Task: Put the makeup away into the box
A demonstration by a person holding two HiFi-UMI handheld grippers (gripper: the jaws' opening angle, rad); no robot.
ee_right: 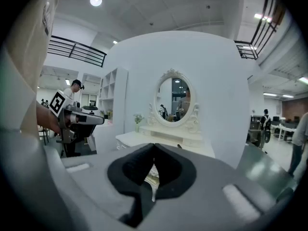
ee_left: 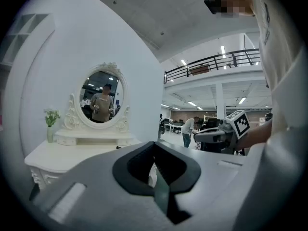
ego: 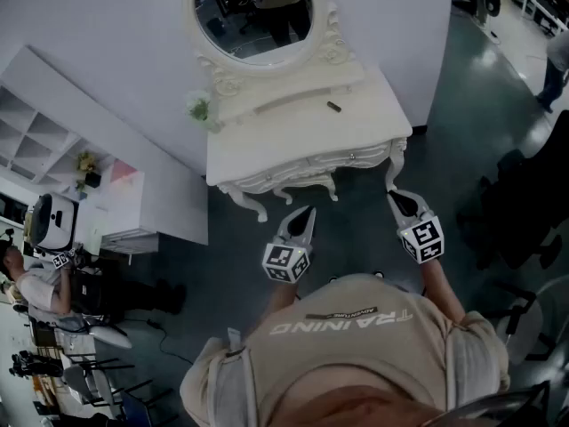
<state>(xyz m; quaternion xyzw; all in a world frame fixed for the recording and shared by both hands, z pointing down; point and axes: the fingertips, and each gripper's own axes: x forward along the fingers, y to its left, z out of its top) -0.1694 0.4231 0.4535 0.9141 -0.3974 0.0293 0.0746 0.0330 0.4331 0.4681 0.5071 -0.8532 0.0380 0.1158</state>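
Left hand-held gripper (ego: pixel 305 213), right hand-held gripper (ego: pixel 397 198): both pressed together, empty, held short of the bench (ego: pixel 293 142). On bench: mirror (ego: pixel 258 12), small plant (ego: pixel 201 108), one dark item (ego: pixel 333 107).

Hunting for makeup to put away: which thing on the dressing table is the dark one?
The small dark item lying on the tabletop, right of the mirror; the other, a pale flower vase, stands at the left end.

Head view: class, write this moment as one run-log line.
left gripper: jaws shut, empty | right gripper: jaws shut, empty | dressing table: ahead, untouched | small dark item: on tabletop
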